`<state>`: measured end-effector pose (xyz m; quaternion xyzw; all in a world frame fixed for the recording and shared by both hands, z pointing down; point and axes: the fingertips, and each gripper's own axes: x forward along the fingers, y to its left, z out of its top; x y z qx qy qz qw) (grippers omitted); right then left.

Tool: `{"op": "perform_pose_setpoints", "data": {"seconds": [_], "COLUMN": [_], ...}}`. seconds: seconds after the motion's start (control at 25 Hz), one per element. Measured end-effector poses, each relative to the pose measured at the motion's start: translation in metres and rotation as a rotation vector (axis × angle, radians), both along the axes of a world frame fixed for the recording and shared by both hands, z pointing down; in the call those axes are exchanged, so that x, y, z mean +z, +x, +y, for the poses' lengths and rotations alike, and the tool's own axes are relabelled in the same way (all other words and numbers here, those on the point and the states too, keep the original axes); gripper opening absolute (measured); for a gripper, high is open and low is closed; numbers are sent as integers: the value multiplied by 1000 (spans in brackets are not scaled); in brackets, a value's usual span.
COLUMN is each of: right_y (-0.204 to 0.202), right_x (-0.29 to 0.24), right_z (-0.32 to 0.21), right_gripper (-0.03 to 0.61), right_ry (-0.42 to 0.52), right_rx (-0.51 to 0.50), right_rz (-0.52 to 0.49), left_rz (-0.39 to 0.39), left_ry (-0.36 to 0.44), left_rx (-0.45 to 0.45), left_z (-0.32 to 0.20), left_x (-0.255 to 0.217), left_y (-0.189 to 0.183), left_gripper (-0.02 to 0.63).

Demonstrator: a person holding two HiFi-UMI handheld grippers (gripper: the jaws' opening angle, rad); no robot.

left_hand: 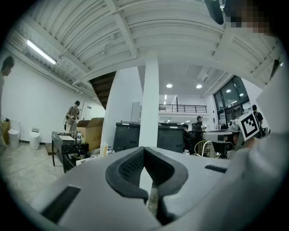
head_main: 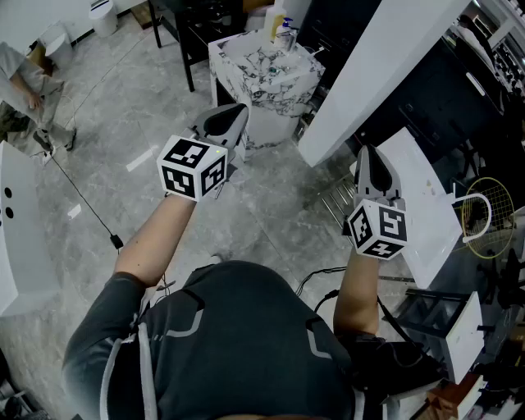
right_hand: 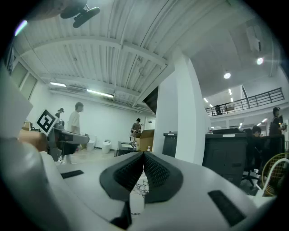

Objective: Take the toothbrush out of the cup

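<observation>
A white marble-patterned stand (head_main: 264,75) stands on the floor ahead of me. On its far edge are a yellow bottle (head_main: 273,25) and a small clear container (head_main: 286,34); I cannot make out a toothbrush there. My left gripper (head_main: 230,120) is held level, short of the stand's near left corner, with its jaws shut and nothing between them (left_hand: 144,151). My right gripper (head_main: 366,161) is level too, further right and nearer me, beside a white pillar (head_main: 373,74). Its pads meet with nothing held (right_hand: 143,155), and a strip of the stand (right_hand: 141,188) shows below them.
Black cabinets (head_main: 205,20) stand behind the stand. A white panel (head_main: 426,205) and a racket (head_main: 484,217) lie at the right, and a white fixture (head_main: 16,238) at the left. A cable (head_main: 90,209) crosses the grey floor. A person (head_main: 20,82) stands far left.
</observation>
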<state>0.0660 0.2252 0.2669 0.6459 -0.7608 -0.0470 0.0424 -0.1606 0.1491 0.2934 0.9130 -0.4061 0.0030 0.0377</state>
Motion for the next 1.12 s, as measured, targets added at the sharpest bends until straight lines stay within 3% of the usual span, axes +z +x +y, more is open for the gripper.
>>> {"op": "perform_pose_setpoints", "data": {"seconds": [0.44,0.68,1.12], "right_y": [-6,-14,-40], "right_x": [-4,-3,-3], "right_z": [8,14,14], "right_gripper": [26,28,28], "right_ry": [0,4,6], "right_rx": [-1,-6,22], "right_rz": [-4,-46,-32], "left_rz": [16,18,17], "left_ry": [-2,6,24], "left_rx": [14,8,21], "left_z": [13,20,21], "left_x": [-5,-4,-5], "left_y": [-4,-16,-40], "left_gripper": [9,9,9]}}
